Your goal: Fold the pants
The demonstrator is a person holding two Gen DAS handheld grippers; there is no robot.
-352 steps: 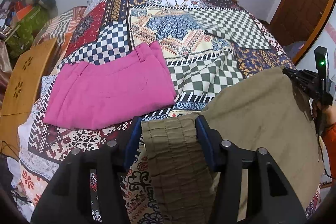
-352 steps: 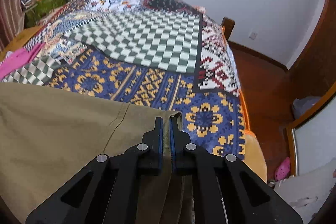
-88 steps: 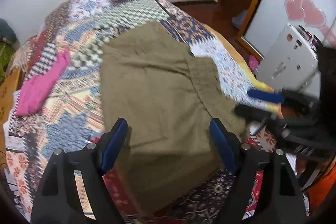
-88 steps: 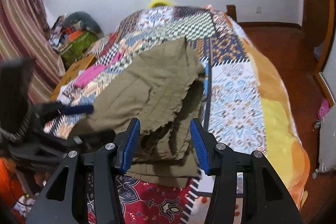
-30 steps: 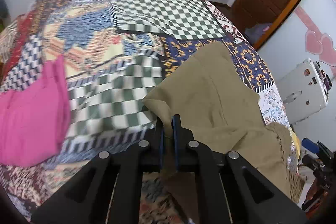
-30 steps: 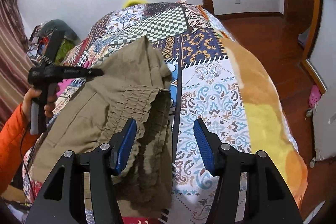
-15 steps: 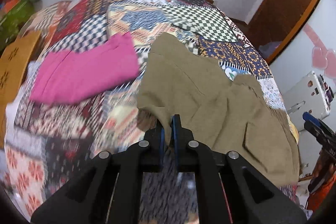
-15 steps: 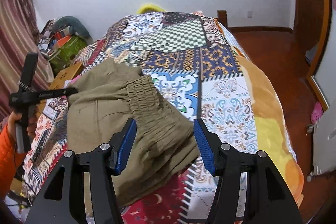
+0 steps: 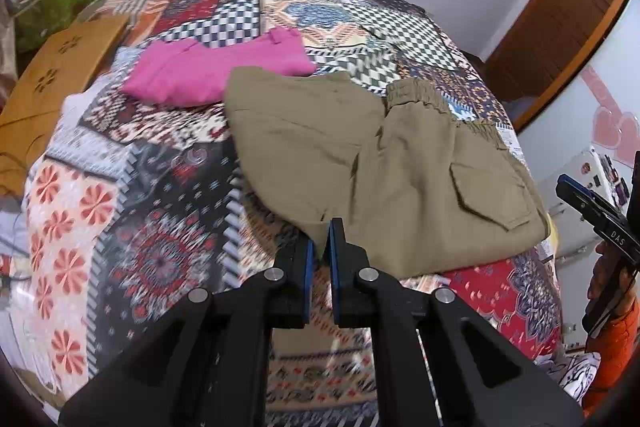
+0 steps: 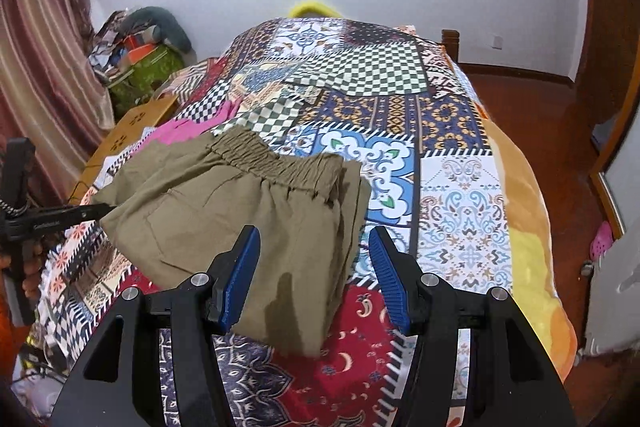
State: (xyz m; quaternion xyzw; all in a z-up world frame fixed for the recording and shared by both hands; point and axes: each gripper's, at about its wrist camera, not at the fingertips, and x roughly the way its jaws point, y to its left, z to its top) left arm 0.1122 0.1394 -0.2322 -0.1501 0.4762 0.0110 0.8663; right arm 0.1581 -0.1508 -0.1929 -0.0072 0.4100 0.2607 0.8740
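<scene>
The olive-khaki pants [image 9: 384, 167] lie folded on the patchwork bedspread [image 9: 160, 251], with the elastic waistband at the far right and a flap pocket on top. My left gripper [image 9: 319, 251] is shut on the near edge of the pants. In the right wrist view the pants [image 10: 240, 211] lie in front of my right gripper [image 10: 314, 267], which is open and empty just above their near fold. The left gripper [image 10: 96, 213] shows at the pants' left edge there. The right gripper [image 9: 588, 207] shows at the right edge of the left wrist view.
Folded pink pants [image 9: 216, 71] lie beyond the khaki pair, touching its far corner. A wooden stool [image 9: 52, 83] and a clutter pile [image 10: 136, 63] stand left of the bed [image 10: 528, 219]. A door [image 9: 560, 23] and a white appliance [image 9: 584, 183] are on the right.
My left gripper has pulled the pants edge toward me and the folded pants have settled flatter on the bed. My right gripper stays open and has moved closer over the near fold.
</scene>
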